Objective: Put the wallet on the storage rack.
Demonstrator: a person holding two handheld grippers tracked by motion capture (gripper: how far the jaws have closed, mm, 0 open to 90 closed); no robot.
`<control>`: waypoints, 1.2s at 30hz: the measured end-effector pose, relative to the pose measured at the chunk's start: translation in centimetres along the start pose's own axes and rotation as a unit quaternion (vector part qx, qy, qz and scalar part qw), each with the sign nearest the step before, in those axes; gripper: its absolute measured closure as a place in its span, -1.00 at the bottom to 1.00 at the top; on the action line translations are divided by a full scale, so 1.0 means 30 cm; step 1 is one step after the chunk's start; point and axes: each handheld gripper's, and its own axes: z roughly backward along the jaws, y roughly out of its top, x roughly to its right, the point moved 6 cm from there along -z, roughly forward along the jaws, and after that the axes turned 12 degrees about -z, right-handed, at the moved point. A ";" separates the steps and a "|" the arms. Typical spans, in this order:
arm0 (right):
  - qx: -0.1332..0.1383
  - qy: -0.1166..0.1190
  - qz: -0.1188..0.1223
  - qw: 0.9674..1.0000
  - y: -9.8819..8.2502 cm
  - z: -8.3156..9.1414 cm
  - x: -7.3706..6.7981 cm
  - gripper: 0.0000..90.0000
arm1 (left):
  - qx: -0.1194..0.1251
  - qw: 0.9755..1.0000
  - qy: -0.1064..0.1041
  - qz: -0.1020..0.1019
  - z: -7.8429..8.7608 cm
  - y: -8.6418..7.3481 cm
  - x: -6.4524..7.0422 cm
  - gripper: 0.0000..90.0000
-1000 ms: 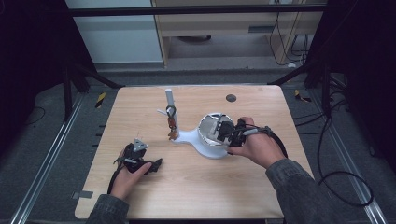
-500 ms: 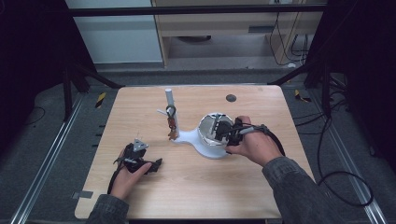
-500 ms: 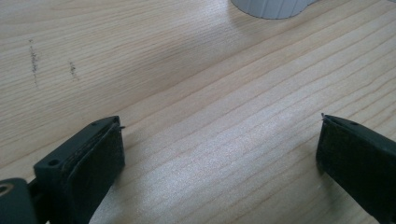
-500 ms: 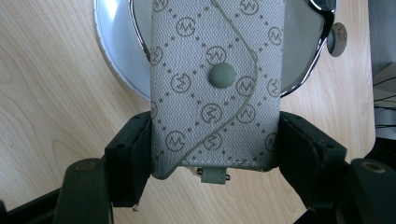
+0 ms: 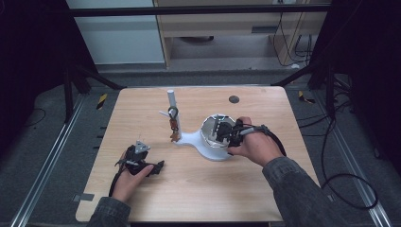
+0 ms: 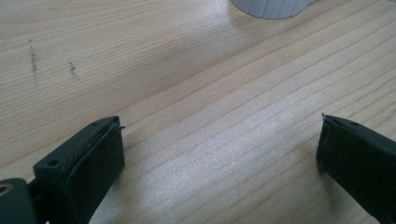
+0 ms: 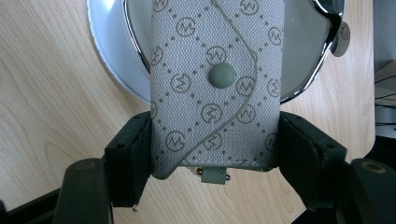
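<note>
The left gripper (image 5: 153,166) rests low on the wooden table (image 5: 142,109), its jaws spread wide with only bare wood grain between them; ahead of it and off to its right stands the white stand (image 5: 189,139) with its upright post (image 5: 171,101), from which a small reddish keyring charm (image 5: 173,125) hangs.

Further right, the right gripper (image 7: 215,154) has its two black jaws pressed against both sides of a grey-green key pouch (image 7: 215,84). The pouch juts forward from the jaws, over the stand's round dish (image 7: 112,60) with a chrome rim (image 7: 135,51). Whether the pouch touches the dish cannot be told.

This looks like the step of putting the pouch into the dish or lifting it out; which one is unclear. Either way the next move calls for a level, steady hand.

The pouch is woven fabric printed with a diamond monogram pattern, with a curved flap, a round snap button (image 7: 221,75) and a small tab at its near end.
</note>
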 end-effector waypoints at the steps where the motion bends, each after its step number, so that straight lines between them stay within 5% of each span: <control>1: -0.001 0.000 -0.001 1.000 0.002 -0.002 -0.002 -0.31 | 0.000 1.000 0.000 0.000 0.000 0.000 0.000 -0.99; 36: -0.009 0.012 -0.009 1.000 0.042 -0.059 0.000 -0.32 | -0.001 1.000 -0.001 -0.003 -0.001 0.001 0.002 -1.00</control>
